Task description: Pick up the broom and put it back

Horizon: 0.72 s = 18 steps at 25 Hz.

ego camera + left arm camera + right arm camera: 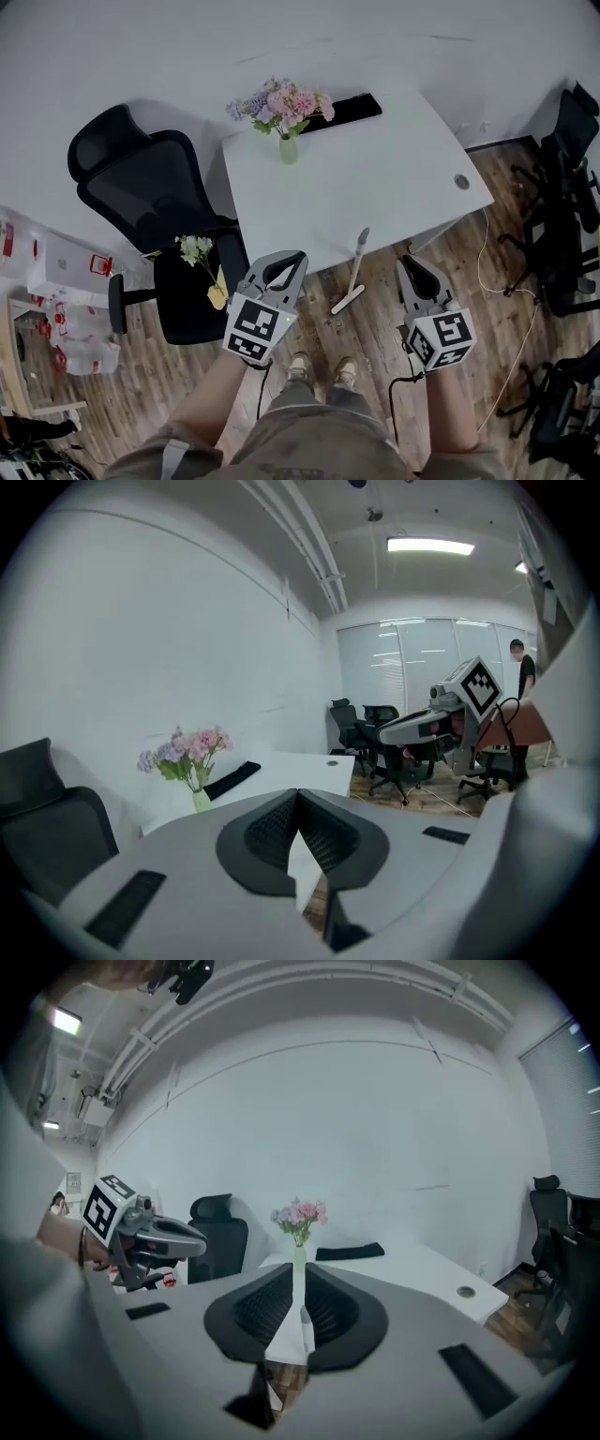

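The broom [354,272] stands on the wood floor [487,309], its slim handle tilted against the near edge of the white table [375,178] and its head on the boards. It lies out beyond both sets of jaw tips, between the two grippers and apart from each; neither touches it. Neither gripper view shows it.

The left gripper [291,260] sits to the broom's left. In the left gripper view its jaws meet at the tips [298,794], a wedge of gap opening only farther back, with nothing held. The right gripper [411,266] sits to the broom's right. In the right gripper view its jaws [299,1269] stand a narrow slit apart, empty, the pads pressing on nothing.

Farther past the jaws, across the table, a pale green vase of pink and lilac flowers [288,148] stands near the far edge. It shows left of the left jaws [202,799] and straight ahead through the right jaws' slit [299,1255]. A dark flat bar [342,110] lies just beside it, to its right. A round cable port [460,182] is set in the table ahead and right of the right jaws.

A black office chair [150,192] stands left of the left jaws, and a small yellow vase with white flowers [216,295] rests on its seat, just beside that gripper.
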Tool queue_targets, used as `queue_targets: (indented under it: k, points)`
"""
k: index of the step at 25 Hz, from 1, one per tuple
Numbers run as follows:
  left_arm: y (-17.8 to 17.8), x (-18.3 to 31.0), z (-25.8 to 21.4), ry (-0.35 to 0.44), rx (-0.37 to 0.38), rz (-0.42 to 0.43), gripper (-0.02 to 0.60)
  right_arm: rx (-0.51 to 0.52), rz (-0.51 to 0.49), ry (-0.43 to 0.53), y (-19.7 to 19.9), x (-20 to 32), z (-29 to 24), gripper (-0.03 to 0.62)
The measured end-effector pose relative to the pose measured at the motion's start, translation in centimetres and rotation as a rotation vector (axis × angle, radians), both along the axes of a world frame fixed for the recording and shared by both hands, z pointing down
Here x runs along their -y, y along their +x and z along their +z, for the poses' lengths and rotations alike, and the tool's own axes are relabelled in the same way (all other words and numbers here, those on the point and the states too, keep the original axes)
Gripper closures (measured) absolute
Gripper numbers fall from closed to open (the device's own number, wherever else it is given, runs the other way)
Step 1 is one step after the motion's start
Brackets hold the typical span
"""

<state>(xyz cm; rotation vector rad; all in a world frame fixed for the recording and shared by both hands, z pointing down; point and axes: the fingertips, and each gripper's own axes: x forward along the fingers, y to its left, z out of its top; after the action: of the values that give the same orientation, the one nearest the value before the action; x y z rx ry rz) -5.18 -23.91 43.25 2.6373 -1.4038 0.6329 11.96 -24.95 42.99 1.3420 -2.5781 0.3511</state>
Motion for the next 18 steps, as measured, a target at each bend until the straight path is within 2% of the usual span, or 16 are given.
queue_targets:
  k: [8, 13, 18]
  points:
    - [1.2, -3.1, -6.6, 0.151, 0.025, 0.064, 0.566, 0.050, 0.018, 0.070, 0.8, -5.5, -6.0, 0.550]
    - [1.6, -5.3, -8.8, 0.183, -0.005, 0.105, 0.566, 0.058, 0.011, 0.115, 0.5, -8.9, -9.0, 0.556]
    - [1.7, -7.3, -9.6, 0.194, -0.015, 0.131, 0.566, 0.045, -0.006, 0.110, 0.0, -11.6, -9.7, 0.556]
